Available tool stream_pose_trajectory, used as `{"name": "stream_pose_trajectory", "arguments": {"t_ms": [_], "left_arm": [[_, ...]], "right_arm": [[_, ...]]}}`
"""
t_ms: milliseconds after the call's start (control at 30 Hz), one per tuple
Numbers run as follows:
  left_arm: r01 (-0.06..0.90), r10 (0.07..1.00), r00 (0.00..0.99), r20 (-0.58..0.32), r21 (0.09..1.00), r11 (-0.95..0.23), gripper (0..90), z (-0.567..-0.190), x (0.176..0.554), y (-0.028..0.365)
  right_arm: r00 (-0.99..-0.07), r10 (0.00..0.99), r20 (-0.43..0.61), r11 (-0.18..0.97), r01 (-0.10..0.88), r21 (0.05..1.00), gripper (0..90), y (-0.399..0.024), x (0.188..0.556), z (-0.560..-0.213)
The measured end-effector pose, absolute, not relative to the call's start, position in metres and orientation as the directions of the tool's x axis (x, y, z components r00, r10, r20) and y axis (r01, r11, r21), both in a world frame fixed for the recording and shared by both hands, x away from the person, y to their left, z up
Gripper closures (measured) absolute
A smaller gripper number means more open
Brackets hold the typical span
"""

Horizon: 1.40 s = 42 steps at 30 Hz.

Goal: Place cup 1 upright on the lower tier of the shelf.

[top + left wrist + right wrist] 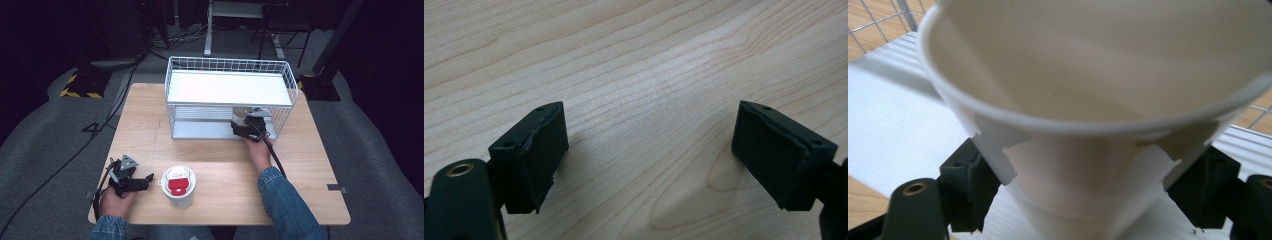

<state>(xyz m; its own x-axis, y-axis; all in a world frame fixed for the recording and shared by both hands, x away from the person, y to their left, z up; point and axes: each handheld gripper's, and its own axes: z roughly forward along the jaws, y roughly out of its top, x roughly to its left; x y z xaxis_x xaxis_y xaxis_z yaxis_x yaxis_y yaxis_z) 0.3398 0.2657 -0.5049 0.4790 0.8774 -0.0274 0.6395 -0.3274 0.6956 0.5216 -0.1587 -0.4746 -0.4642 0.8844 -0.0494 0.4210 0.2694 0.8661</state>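
From the high view you look forward and down on the whole table [220, 200], with your forearms entering from the bottom edge. The left gripper view rides on your left gripper [131, 179] and looks steeply down, very close to the bare tabletop; both views share this wood surface. The right gripper view rides on your right gripper [248, 126] and faces a white cup [1088, 125] at close range on the lower shelf of the wire rack [230, 67], which the high view also shows.

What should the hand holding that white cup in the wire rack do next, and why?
Probably ease the paper cup down onto the lower shelf and then open. The right gripper clamps it inside the rack, close above the shelf.
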Motion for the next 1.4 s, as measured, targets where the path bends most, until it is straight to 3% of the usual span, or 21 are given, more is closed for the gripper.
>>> {"name": "stream_pose_trajectory", "arguments": {"t_ms": [300, 533, 667, 1400], "left_arm": [[0.639, 0.877, 0.479, -0.027, 0.695, -0.328, 15.5, -0.505, 0.340, 0.266], [0.639, 0.877, 0.479, -0.027, 0.696, -0.328, 15.5, -0.505, 0.340, 0.266], [0.639, 0.877, 0.479, -0.027, 0.696, -0.327, 15.5, -0.505, 0.340, 0.266], [0.640, 0.878, 0.478, -0.029, 0.696, -0.326, 15.5, -0.505, 0.340, 0.266]], "right_arm": [[-0.463, 0.886, -0.008, 0.238, 0.442, 0.865, 21.8, -0.162, 0.526, -0.478], [-0.478, 0.878, 0.011, 0.240, 0.459, 0.855, 10.9, -0.163, 0.529, -0.482], [-0.472, 0.882, 0.008, 0.233, 0.449, 0.863, 0.4, -0.164, 0.528, -0.479], [-0.524, 0.852, 0.010, 0.264, 0.444, 0.856, 0.5, -0.186, 0.489, -0.453]]}}
